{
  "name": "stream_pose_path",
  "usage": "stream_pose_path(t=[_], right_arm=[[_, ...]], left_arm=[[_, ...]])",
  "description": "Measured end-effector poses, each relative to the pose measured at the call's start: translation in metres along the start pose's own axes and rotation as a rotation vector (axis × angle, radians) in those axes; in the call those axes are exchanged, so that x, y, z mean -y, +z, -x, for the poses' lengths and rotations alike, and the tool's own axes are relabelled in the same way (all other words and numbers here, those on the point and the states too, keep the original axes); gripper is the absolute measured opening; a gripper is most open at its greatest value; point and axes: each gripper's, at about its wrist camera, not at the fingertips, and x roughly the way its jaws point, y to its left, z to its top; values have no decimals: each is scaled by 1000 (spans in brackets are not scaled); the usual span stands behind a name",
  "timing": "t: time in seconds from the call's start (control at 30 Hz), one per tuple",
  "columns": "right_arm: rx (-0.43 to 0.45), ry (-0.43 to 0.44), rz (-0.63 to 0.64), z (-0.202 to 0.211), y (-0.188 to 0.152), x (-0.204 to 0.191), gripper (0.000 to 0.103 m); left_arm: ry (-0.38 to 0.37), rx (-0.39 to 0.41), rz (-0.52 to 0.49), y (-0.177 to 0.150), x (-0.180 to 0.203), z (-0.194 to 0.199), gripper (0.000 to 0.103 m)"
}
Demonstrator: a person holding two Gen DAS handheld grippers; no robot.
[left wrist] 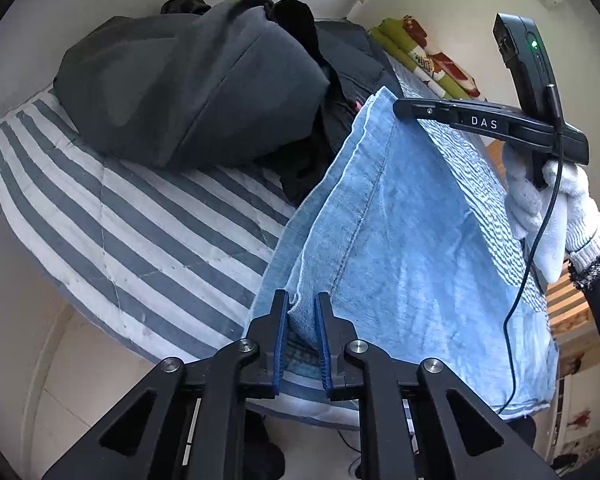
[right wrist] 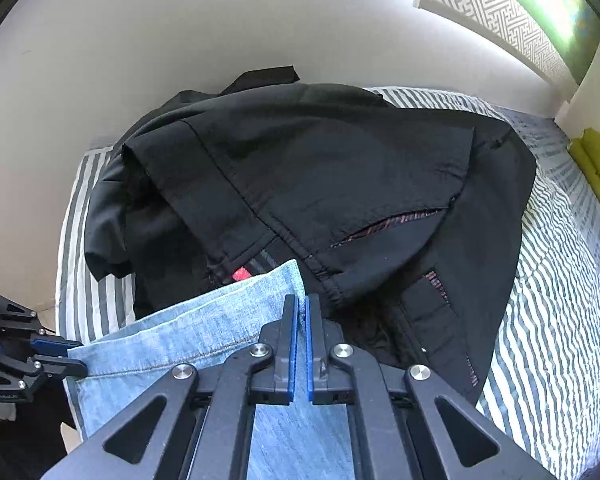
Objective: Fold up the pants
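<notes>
Light blue jeans (left wrist: 404, 240) hang stretched between both grippers above a striped bed. My left gripper (left wrist: 302, 304) is shut on one corner of the denim, a fold bunched between its blue pads. In the left wrist view the right gripper (left wrist: 398, 107) pinches the far upper corner, held by a white-gloved hand (left wrist: 552, 208). From the right wrist view, my right gripper (right wrist: 302, 306) is shut on the jeans (right wrist: 188, 336) at their corner. The left gripper (right wrist: 66, 354) clamps the opposite edge at far left.
A pile of dark grey and black clothes (left wrist: 188, 88) lies on the striped bedding (left wrist: 112, 216) near the wall; black trousers (right wrist: 320, 184) spread just beyond the denim. Green patterned folded fabric (left wrist: 424, 56) sits at the bed's far right. Floor shows below the bed edge.
</notes>
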Motion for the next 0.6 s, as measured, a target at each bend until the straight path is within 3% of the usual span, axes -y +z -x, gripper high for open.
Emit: stream_pose_path(t=[0.23,0.53,0.6], right_arm=[[24,11,-21,0,7,-3,3],[-24,-55,6,-18,7,-11,4],[-31,-59,1,-10,9,-8,10]], left_arm=[[-13,16,15,-2,-4,5,9],[7,6,24,-13,-5,-4,10],[9,-4,18,-12,-2,-3,13]])
